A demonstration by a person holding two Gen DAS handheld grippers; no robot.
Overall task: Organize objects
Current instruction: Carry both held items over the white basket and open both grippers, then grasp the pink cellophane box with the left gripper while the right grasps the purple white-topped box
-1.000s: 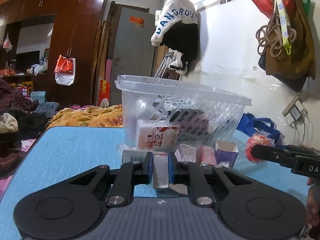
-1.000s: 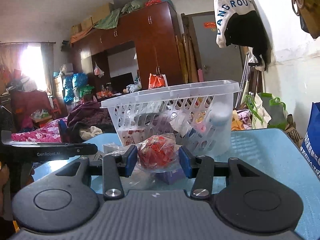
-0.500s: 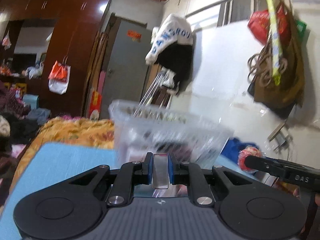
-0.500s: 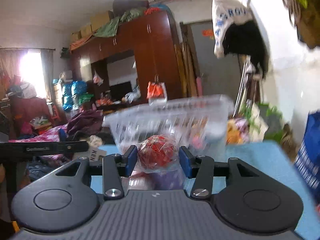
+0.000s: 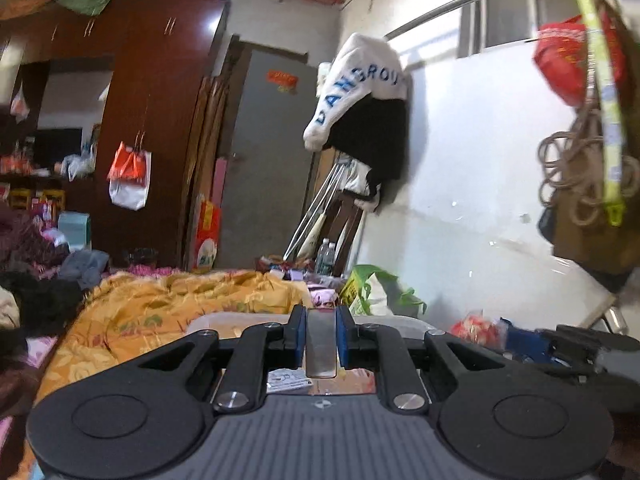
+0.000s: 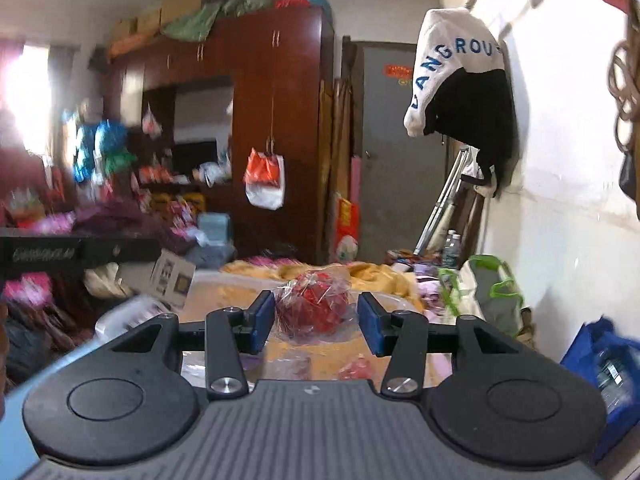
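My left gripper (image 5: 321, 340) is shut on a flat silvery-grey slab (image 5: 320, 344) and holds it above the white plastic basket, whose rim (image 5: 224, 319) shows just below the fingers. My right gripper (image 6: 316, 322) holds a red ball wrapped in clear plastic (image 6: 313, 309) over the same basket (image 6: 224, 280); a small gap shows at the right pad. The right gripper also shows at the right edge of the left wrist view (image 5: 576, 344), with the red ball (image 5: 476, 326). The left gripper shows at the left of the right wrist view (image 6: 80, 250).
Packets lie inside the basket (image 5: 288, 380) below the left gripper. A yellow blanket (image 5: 160, 312) lies behind the basket. A white wall (image 5: 480, 200) with hanging clothes and bags is on the right. A blue bag (image 6: 608, 364) stands at the right.
Both grippers have risen from table level beside the basket to above its rim, each still carrying its object. The table surface has dropped out of view.
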